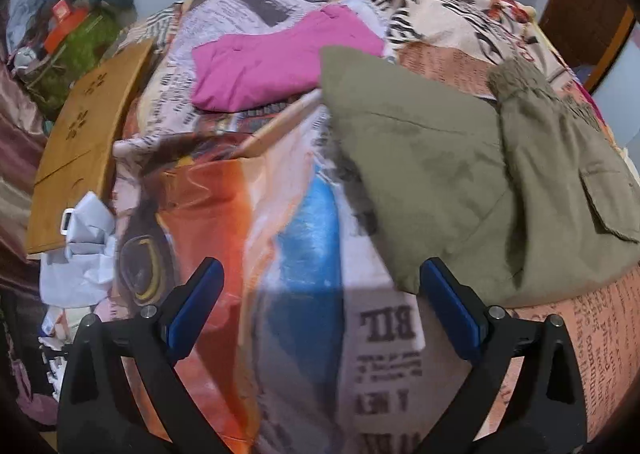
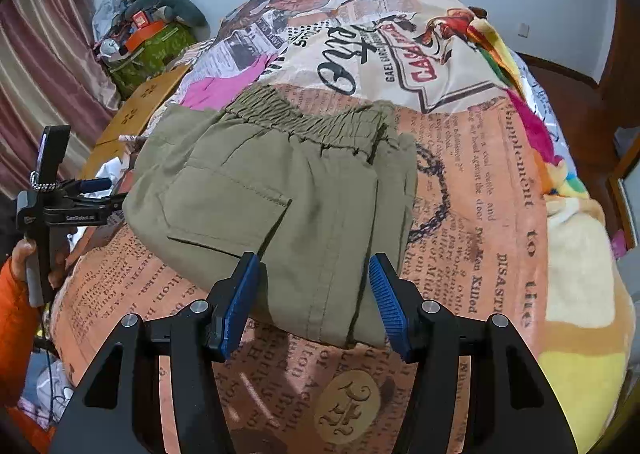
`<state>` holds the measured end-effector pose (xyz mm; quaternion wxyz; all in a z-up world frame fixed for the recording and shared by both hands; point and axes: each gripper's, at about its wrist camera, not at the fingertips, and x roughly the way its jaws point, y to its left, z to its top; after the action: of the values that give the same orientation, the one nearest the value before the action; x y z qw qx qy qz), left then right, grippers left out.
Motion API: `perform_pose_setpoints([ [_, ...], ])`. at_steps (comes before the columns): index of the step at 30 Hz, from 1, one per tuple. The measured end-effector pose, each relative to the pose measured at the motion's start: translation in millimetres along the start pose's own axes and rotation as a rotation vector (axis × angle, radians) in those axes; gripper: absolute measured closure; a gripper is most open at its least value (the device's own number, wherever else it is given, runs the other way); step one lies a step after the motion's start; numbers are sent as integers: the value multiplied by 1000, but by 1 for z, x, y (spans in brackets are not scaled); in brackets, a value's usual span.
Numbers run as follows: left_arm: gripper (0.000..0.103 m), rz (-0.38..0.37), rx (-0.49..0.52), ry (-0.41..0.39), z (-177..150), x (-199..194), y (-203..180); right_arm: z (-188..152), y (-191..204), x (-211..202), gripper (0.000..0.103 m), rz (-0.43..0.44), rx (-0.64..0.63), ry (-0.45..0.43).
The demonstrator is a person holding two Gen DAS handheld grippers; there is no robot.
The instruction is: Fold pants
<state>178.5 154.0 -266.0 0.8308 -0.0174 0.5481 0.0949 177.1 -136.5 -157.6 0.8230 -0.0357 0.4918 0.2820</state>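
One pair of pants point(image 2: 280, 197) lay on the bed point(image 2: 500, 213) in front of me, olive, already doubled into a thick bundle with the gathered waistband point(image 2: 308, 113) at the far edge and a flapped pocket point(image 2: 228, 205) facing up. I judged the cloth soft and light, a limp woven cotton that would sag and slide off itself if lifted by a single layer, though not slippery against the printed bedspread. My right tool point(image 2: 312, 302) hovered at the near edge of the bundle, its jaws half parted with the hem between them, and I could not see either pad pressing the cloth, so I took it as released. My left tool point(image 1: 320, 310) stood wide apart and empty over bare bedspread, the pants off to its right and a pink garment point(image 1: 280, 61) further back. For the next fold I would have pinched through all the layers at once, at a near corner or along the stitched seam where the fabric was stiffest, and kept the lift low so the stack stayed square.
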Motion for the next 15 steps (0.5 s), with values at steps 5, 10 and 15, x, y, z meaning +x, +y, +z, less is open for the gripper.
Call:
perform_pose_setpoints([
  [5, 2, 17, -11, -68, 22, -19, 4, 13, 1, -7, 50, -26, -23, -29],
  [10, 2, -27, 26, -145, 47, -38, -17, 31, -4, -5, 50, -37, -38, -62],
  [15, 2, -83, 82, -155, 73, -37, -50, 53, -13, 8, 50, -10, -44, -81],
])
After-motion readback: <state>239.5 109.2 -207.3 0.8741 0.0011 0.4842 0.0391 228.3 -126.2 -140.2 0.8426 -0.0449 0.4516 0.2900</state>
